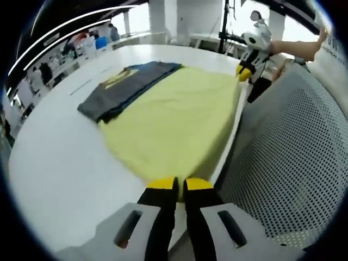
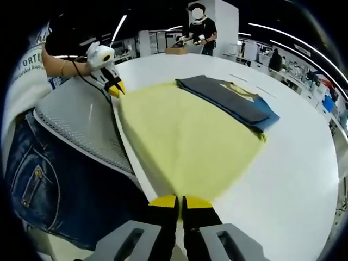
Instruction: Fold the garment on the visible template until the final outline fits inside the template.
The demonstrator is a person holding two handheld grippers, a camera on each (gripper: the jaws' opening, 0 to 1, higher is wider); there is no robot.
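A wide white table [image 1: 60, 163] holds a yellow garment [image 1: 174, 125] spread flat, its near edge running along the table's edge beside a perforated grey panel [image 1: 293, 152]. At the far end of the yellow cloth lie dark folded clothes [image 1: 128, 87] in grey and blue, overlapping its corner. I cannot make out a template outline under the fabric.

The person stands at the table's edge, in jeans, holding a gripper at each end of the near hem. The left gripper [image 1: 179, 187] has its yellow-tipped jaws pressed together on the hem of the yellow garment; the right gripper [image 2: 174, 204] likewise has its jaws closed on the hem at the other corner. Each shows small in the other's view, tips at the cloth edge.

The fabric looks thin, light and limp — it should drape and sag between the two pinch points, and may crease or slide on the smooth tabletop. The corners look like the sensible holds, lifted together and kept taut.
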